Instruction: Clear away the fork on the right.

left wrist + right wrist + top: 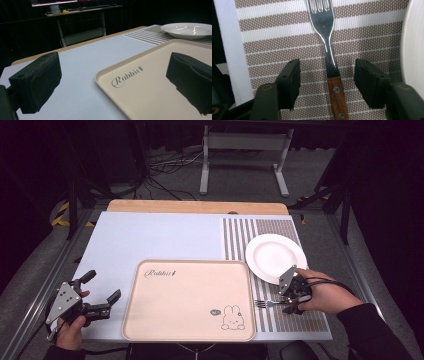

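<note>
Right gripper straddling fork, black pads apart on either side, not touching it. Close up: steel tines, riveted wooden handle, flat on woven brown-and-white striped placemat. From above: round white plate just beside, beige rounded tray nearby. Left gripper spread wide, empty, left of tray.

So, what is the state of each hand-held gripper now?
Left hand-held gripper: open, holds nothing.
Right hand-held gripper: open around the fork, not gripping.
</note>
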Tool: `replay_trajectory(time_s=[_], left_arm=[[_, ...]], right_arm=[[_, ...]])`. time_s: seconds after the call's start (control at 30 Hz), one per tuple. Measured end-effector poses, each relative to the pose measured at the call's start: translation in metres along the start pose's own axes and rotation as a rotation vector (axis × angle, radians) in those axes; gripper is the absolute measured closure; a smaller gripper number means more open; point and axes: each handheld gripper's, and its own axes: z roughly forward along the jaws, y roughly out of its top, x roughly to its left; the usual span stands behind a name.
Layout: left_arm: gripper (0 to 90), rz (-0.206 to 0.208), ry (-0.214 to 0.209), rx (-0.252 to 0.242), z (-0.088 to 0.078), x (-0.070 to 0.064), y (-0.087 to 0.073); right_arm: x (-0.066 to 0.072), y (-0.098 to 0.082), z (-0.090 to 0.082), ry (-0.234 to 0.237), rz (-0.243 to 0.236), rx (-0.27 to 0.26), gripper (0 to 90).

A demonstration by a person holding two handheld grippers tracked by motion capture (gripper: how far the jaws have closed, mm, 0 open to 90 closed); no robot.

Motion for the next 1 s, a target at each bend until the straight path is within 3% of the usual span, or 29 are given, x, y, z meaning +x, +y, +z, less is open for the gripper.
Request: replay_trajectory(time_s=[0.27,0.6,1.0], left_arm=[[0.7,-0.001,-0.002,-0.001,0.0002,-0.0001,-0.0001],[0.7,-0.003,-0.002,-0.002,0.0004,0.0001,-0.0003],[0.7,-0.001,-0.002,0.001,0.0005,-0.0001,-0.0003]], right_arm=[[-0.0014,0.0016,-0.0021,-0.005,-0.035,0.036,64.8],[-0.0039,0.0014,-0.0004,0.000,-0.073,0.070,77.2],[-0.0044,0.0017,0.0003,0.004,-0.102,0.068,77.7]])
